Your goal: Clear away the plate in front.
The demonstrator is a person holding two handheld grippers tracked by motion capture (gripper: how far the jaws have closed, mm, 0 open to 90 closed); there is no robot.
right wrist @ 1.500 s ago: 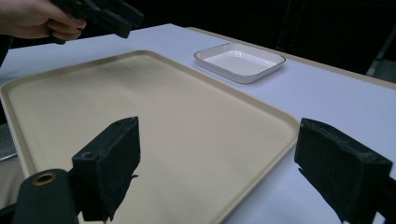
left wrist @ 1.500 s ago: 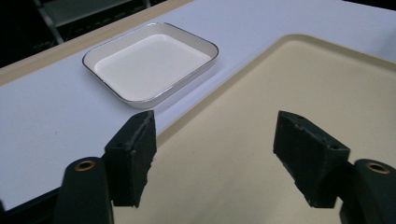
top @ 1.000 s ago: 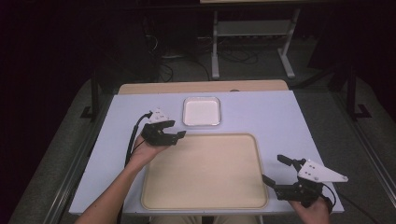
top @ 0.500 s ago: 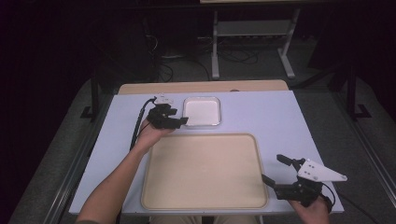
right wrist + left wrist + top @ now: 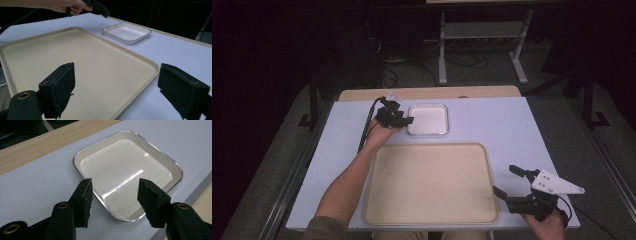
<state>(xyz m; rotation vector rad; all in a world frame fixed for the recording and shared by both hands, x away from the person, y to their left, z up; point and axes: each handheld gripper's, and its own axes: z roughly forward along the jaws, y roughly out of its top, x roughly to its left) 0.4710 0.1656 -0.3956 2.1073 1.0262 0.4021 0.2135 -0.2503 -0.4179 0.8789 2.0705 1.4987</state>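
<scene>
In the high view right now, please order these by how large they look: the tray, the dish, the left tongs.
1. Tray, clearly the largest.
2. Dish, much smaller.
3. Left tongs, smallest, though close to the dish in size.

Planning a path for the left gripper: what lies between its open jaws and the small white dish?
Nothing. In the left gripper view the left gripper hangs right at the white dish's near rim, with only bare table beside it.

No readable text, no labels, no brand marks, no numbers on any surface
</scene>
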